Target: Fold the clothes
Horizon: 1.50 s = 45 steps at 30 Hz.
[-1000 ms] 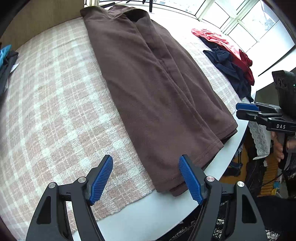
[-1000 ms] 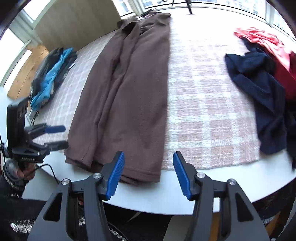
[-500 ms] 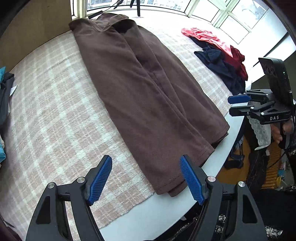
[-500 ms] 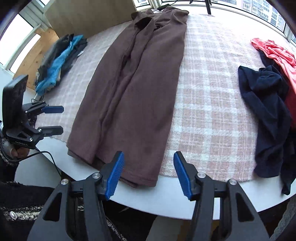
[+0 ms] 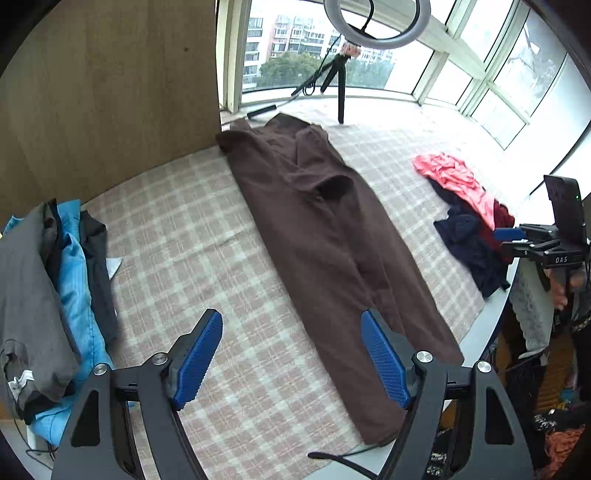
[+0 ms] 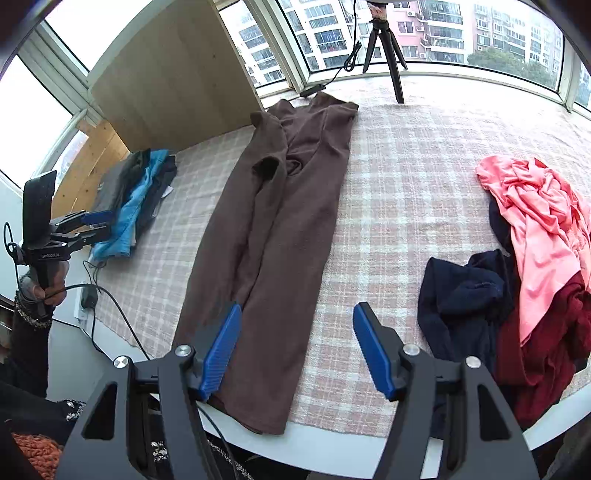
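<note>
1. Left gripper [image 5: 291, 354]: jaws wide apart, nothing between them, held above the plaid cloth [image 5: 177, 236].
2. Right gripper [image 6: 295, 350]: jaws opening, empty, above the near table edge [image 6: 332, 439].
3. Brown garment [image 5: 332, 251]: laid flat and narrow, running from the near edge toward the window [image 6: 443, 33]; bare cloth lies on either side of it.
4. Left margin: stack of grey and blue clothes [image 5: 55, 295], beside a wooden panel [image 5: 110, 92].
5. Right margin: loose heap of pink, navy and dark red clothes [image 6: 535, 258], well apart from the brown garment.
6. Far edge: tripod [image 6: 388, 48] with ring light [image 5: 376, 22].
</note>
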Available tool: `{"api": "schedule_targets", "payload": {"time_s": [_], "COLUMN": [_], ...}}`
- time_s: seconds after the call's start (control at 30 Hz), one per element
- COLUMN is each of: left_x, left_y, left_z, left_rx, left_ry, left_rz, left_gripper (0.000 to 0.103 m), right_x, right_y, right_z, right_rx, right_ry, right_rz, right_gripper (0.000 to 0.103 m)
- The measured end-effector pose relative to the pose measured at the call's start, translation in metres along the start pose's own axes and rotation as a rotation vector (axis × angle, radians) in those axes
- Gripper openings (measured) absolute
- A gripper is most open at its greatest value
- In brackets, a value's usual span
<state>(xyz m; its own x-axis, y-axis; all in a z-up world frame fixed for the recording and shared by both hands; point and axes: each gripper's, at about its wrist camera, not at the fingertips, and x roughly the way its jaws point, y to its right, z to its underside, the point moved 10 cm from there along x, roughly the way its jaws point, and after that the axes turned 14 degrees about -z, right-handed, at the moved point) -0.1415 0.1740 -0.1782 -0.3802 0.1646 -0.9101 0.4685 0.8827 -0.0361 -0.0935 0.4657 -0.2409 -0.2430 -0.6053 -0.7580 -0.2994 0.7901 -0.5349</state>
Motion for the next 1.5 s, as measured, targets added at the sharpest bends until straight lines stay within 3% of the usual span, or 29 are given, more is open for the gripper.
{"api": "schedule_targets", "payload": {"time_s": [0.13, 0.23, 0.3, 0.5, 0.63, 0.77, 0.8, 0.87, 0.9, 0.93, 1.0, 1.1, 1.17, 1.27, 1.43, 1.5], "left_x": [0.036, 0.05, 0.059, 0.066, 0.064, 0.063, 0.063, 0.063, 0.062, 0.062, 0.062, 0.056, 0.047, 0.019, -0.017, -0.025], "left_y": [0.039, 0.069, 0.081, 0.11, 0.123, 0.128, 0.129, 0.133, 0.135, 0.138, 0.141, 0.142, 0.138, 0.131, 0.105, 0.086], "left_z": [0.068, 0.119, 0.145, 0.178, 0.184, 0.18, 0.179, 0.178, 0.178, 0.179, 0.177, 0.169, 0.156, 0.122, 0.027, -0.017], "left_rx": [0.026, 0.001, 0.012, -0.019, 0.002, 0.019, 0.026, 0.053, 0.066, 0.065, 0.072, 0.032, -0.03, -0.077, -0.103, -0.098], "left_ry": [-0.136, -0.249, -0.302, -0.365, -0.366, -0.349, -0.338, -0.315, -0.304, -0.302, -0.279, -0.261, -0.256, -0.17, 0.031, 0.119], "left_rz": [0.077, 0.18, 0.181, 0.251, 0.266, 0.236, 0.224, 0.206, 0.203, 0.219, 0.222, 0.281, 0.351, 0.426, 0.441, 0.395], "left_gripper": [0.076, 0.076, 0.076, 0.076, 0.076, 0.073, 0.068, 0.059, 0.047, 0.042, 0.035, 0.02, 0.017, 0.016, 0.016, 0.016], "right_x": [0.037, 0.065, 0.077, 0.092, 0.099, 0.104, 0.105, 0.106, 0.106, 0.106, 0.106, 0.1, 0.088, 0.055, 0.0, -0.011], "right_y": [0.014, 0.018, 0.017, 0.002, -0.014, -0.025, -0.027, -0.029, -0.03, -0.028, -0.026, -0.029, -0.036, -0.052, -0.062, -0.061], "right_z": [0.053, 0.094, 0.117, 0.154, 0.159, 0.159, 0.16, 0.161, 0.161, 0.161, 0.161, 0.156, 0.147, 0.11, 0.011, -0.033], "right_rx": [0.067, 0.139, 0.171, 0.168, 0.119, 0.054, 0.036, 0.003, -0.004, 0.008, 0.032, 0.078, 0.114, 0.13, 0.082, 0.048], "right_ry": [-0.073, -0.121, -0.143, -0.196, -0.212, -0.212, -0.213, -0.219, -0.219, -0.215, -0.206, -0.177, -0.139, -0.013, 0.198, 0.25], "right_rz": [-0.016, -0.049, -0.059, -0.063, -0.086, -0.074, -0.072, -0.06, -0.06, -0.071, -0.093, -0.156, -0.226, -0.326, -0.399, -0.393], "right_gripper": [0.062, 0.062, 0.062, 0.062, 0.062, 0.059, 0.051, 0.046, 0.035, 0.021, 0.014, 0.012, 0.011, 0.011, 0.011, 0.01]}}
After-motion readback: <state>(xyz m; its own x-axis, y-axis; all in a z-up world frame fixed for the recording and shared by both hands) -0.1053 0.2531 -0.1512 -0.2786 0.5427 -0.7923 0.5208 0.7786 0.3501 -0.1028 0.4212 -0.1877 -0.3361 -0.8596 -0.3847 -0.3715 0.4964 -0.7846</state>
